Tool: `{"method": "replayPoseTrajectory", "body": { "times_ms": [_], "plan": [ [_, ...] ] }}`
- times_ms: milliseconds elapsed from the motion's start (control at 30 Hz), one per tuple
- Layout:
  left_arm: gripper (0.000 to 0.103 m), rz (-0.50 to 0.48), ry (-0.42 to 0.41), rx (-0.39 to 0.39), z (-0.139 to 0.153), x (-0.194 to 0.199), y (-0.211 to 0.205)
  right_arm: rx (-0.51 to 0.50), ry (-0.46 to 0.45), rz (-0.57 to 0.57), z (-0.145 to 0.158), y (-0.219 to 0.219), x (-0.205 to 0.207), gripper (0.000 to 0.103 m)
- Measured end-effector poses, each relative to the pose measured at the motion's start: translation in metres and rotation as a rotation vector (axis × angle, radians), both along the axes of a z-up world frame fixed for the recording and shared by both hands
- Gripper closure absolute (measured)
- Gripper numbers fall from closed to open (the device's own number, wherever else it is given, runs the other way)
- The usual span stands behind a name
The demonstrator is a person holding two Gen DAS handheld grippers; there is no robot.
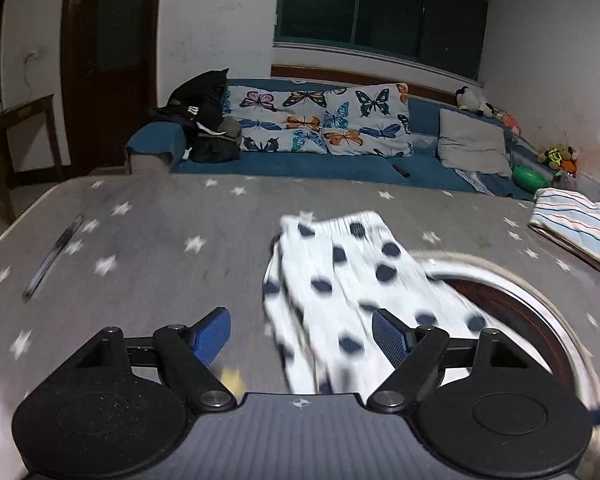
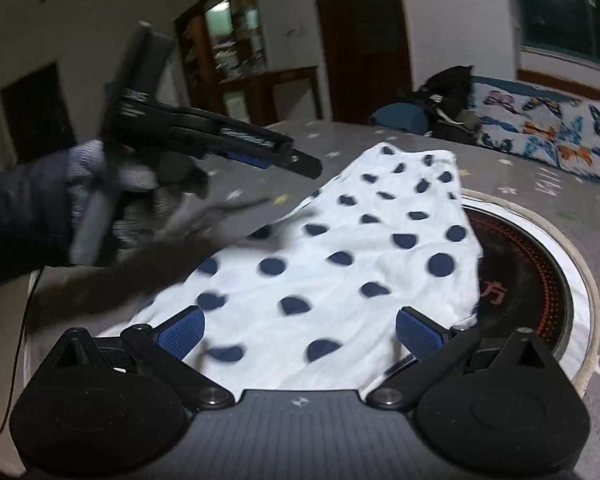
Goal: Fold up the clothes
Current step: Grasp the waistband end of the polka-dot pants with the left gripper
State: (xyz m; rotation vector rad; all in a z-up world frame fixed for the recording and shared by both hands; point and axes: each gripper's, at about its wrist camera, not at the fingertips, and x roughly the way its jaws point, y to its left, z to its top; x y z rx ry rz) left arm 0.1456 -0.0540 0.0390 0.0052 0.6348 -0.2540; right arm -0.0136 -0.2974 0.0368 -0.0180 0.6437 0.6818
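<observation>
Left gripper [image 1: 302, 330] is held wide apart, nothing between its blue pads, just above the polka-dot garment [image 1: 340, 284]. Right gripper [image 2: 300, 330] is likewise spread wide over the same cloth, empty. Garment is laid on the star-print tablecloth [image 1: 148, 264], partly covering a round cooktop [image 2: 540, 264] (blurred). A striped folded pile [image 1: 576, 228] is seen at far right w/ sofa [image 1: 300, 164] behind

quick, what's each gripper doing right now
Left gripper: open, holding nothing, over the table beside the dotted cloth.
Right gripper: open, holding nothing, over the dotted cloth.
</observation>
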Motion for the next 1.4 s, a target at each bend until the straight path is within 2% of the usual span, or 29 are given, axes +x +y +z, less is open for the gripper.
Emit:
{"method": "replayPoseTrajectory", "body": {
  "times_ms": [133,300,667,733,800,833,867,900,967,1000,1133,1200,1400],
  "plan": [
    [0.024,-0.021,0.004,0.036,-0.009,0.045,-0.009,0.08,0.041,-0.051,-0.005,-0.011,0.014,0.0],
    [0.028,-0.034,0.039,0.046,-0.026,0.087,-0.014,0.105,0.05,-0.067,-0.008,-0.019,0.017,0.0],
    [0.031,-0.063,0.062,0.047,-0.041,0.108,-0.017,0.139,0.054,-0.134,-0.006,-0.036,0.015,0.0],
    [0.036,-0.076,0.056,0.038,-0.04,0.108,-0.016,0.141,0.054,-0.142,-0.004,-0.038,0.013,0.0],
    [0.047,-0.09,0.05,0.03,-0.04,0.109,-0.015,0.145,0.052,-0.152,-0.003,-0.039,0.01,0.0],
    [0.053,-0.091,0.051,0.02,-0.039,0.111,-0.014,0.146,0.051,-0.157,-0.002,-0.04,0.009,0.0],
    [0.064,-0.089,0.05,0.008,-0.039,0.111,-0.012,0.148,0.049,-0.164,-0.002,-0.041,0.008,0.0],
    [0.068,-0.089,0.052,-0.005,-0.039,0.111,-0.01,0.15,0.049,-0.173,-0.001,-0.043,0.008,0.0],
    [0.084,-0.095,0.056,-0.037,-0.038,0.11,-0.008,0.154,0.052,-0.19,-0.002,-0.046,0.007,0.001],
    [0.088,-0.099,0.058,-0.053,-0.038,0.109,-0.007,0.158,0.057,-0.196,-0.002,-0.047,0.007,0.002],
    [0.092,-0.115,0.042,-0.098,-0.034,0.101,-0.005,0.169,0.065,-0.215,0.0,-0.05,0.007,0.005],
    [0.092,-0.133,0.019,-0.123,-0.025,0.093,-0.002,0.176,0.065,-0.222,0.001,-0.052,0.006,0.008],
    [0.092,-0.191,-0.048,-0.156,0.005,0.053,0.005,0.217,0.053,-0.278,0.012,-0.063,-0.002,0.009]
  ]
}}
